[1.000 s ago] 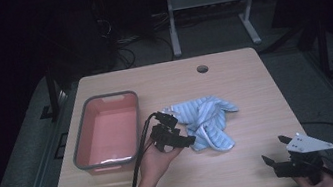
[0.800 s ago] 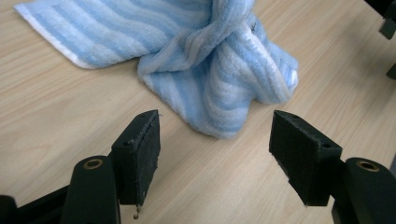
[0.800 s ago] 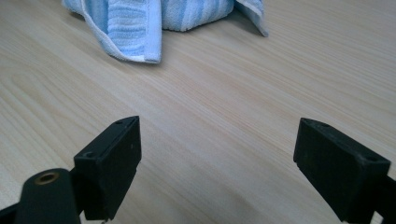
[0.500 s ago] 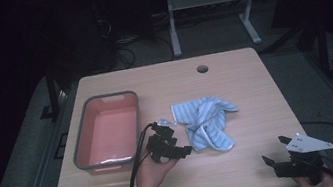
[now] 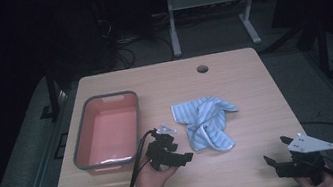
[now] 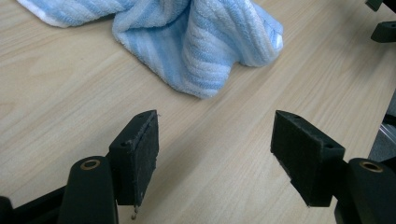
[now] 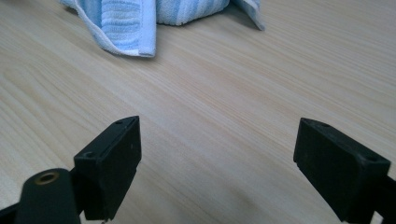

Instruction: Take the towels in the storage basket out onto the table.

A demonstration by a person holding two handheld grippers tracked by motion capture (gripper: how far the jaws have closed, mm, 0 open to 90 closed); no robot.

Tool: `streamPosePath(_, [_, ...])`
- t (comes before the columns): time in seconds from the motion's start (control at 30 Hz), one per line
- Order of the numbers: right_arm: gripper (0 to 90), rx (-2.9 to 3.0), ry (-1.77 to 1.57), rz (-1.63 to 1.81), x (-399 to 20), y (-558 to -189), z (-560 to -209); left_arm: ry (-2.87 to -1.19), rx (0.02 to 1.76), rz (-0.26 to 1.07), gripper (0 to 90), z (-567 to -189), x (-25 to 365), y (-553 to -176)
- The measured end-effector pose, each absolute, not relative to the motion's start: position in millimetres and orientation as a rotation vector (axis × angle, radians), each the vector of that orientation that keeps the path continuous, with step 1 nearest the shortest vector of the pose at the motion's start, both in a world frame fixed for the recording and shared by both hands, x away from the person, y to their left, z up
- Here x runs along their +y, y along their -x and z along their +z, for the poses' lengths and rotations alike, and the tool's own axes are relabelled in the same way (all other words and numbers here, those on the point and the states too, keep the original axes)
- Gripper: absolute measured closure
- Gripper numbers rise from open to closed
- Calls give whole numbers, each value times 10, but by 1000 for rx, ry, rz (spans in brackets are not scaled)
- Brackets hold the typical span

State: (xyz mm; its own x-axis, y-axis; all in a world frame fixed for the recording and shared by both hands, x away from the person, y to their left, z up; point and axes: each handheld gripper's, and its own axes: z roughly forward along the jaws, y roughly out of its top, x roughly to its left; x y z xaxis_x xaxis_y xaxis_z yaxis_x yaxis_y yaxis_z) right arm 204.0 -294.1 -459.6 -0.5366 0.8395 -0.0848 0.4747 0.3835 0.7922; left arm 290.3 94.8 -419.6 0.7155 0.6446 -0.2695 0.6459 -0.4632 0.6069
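Plainly, towel (image 5: 205, 122): lay crumpled mid-table, right of the pink tub (image 5: 107, 131).
Left gripper (image 5: 180, 156): my jaws gaped, empty, just short of it.
Right gripper (image 5: 277, 160): released, well apart.
Risk: I judged a shallow bite would snag one fold and drag it.

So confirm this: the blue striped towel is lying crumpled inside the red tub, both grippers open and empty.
Not quite. The blue striped towel lies crumpled on the table, right of the red tub, as the high view shows. The left gripper and right gripper are open and empty.
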Motion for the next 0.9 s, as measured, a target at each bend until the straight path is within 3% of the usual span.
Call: streamPosePath(0.9, [145, 2163, -1129, 1001, -2930, -2035, -4600, -2206, 967, 27, 315, -4372, 1099, -2617])
